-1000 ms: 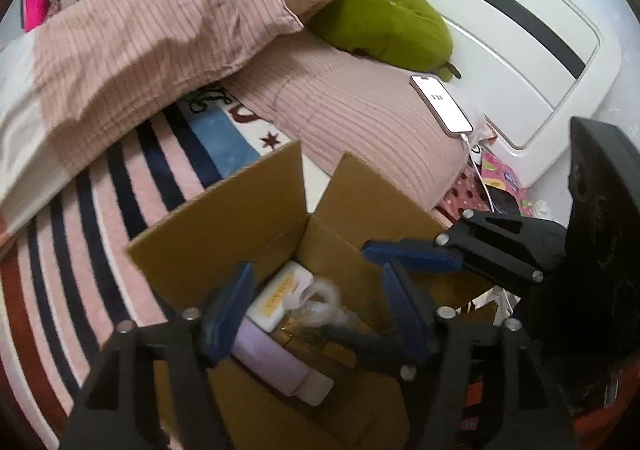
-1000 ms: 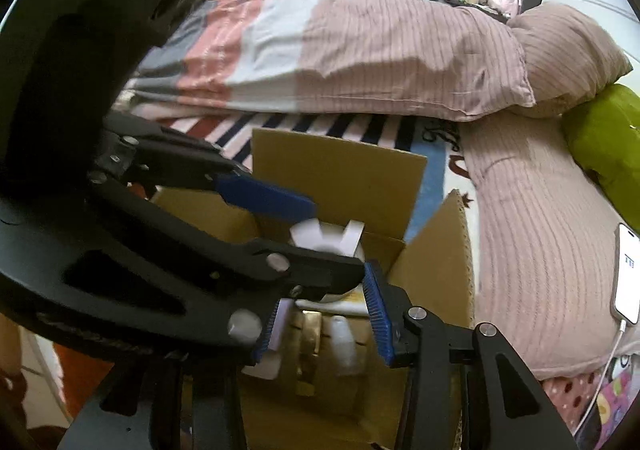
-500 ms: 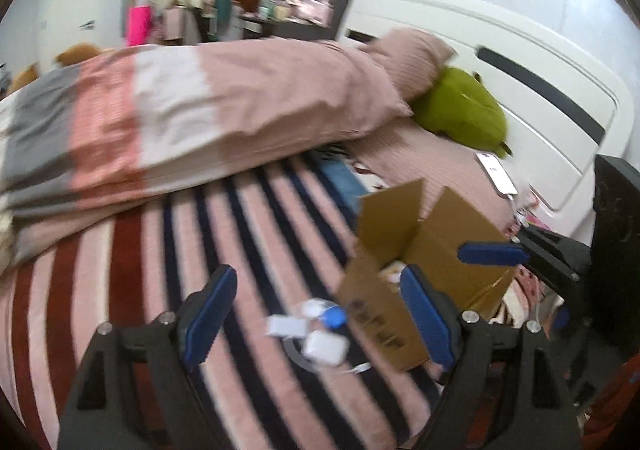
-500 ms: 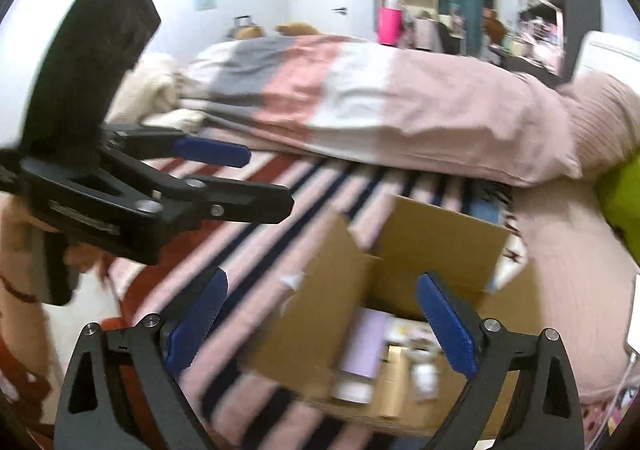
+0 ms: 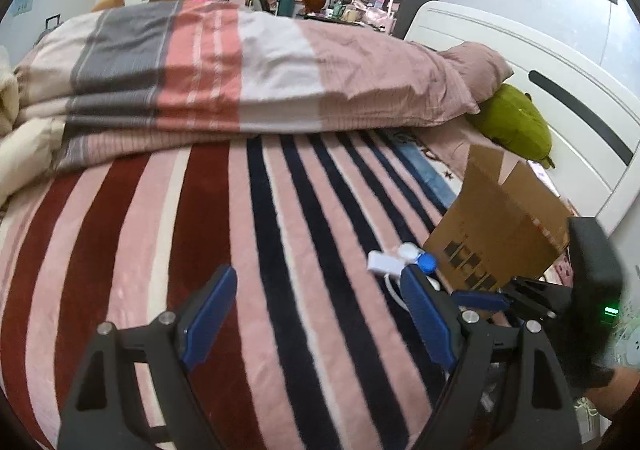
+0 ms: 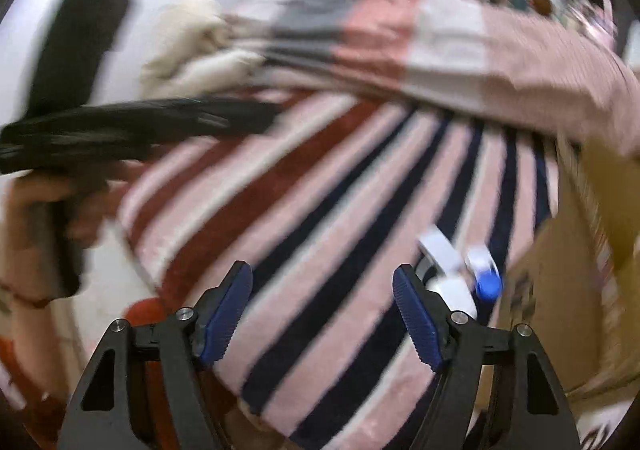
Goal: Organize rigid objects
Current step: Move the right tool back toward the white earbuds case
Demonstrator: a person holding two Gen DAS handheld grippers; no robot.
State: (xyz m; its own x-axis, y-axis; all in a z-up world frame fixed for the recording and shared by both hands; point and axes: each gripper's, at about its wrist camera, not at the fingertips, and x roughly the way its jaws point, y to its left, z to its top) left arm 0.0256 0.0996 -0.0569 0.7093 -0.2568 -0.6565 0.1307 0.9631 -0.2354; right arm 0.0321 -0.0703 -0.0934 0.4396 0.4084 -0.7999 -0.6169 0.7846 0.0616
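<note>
Right up close, the left gripper (image 5: 318, 314) fills the bottom of the left wrist view, its blue pads spread wide with nothing between them, hovering above the striped blanket (image 5: 200, 230). Same story for the right gripper (image 6: 322, 310) at the bottom of its own view: jaws wide apart, empty (this view is heavily smeared by motion). At the left edge of that right view, a hand (image 6: 36, 234) grips a black handle, and the other tool's black body stretches across the upper left.

Just past the left gripper's right pad, a small cluster lies on the blanket: a white flat piece (image 5: 383, 263), a white round cap (image 5: 408, 250) and a blue cap (image 5: 426, 264), touching or nearly so. The right view shows the same cluster, lower right, too blurred to tell the parts apart.

Just beside them stands the open cardboard box (image 5: 500, 234), flaps up, right of centre. Farther back, a folded striped duvet (image 5: 240, 78), a green plush (image 5: 516, 124) and the white headboard (image 5: 560, 62).
</note>
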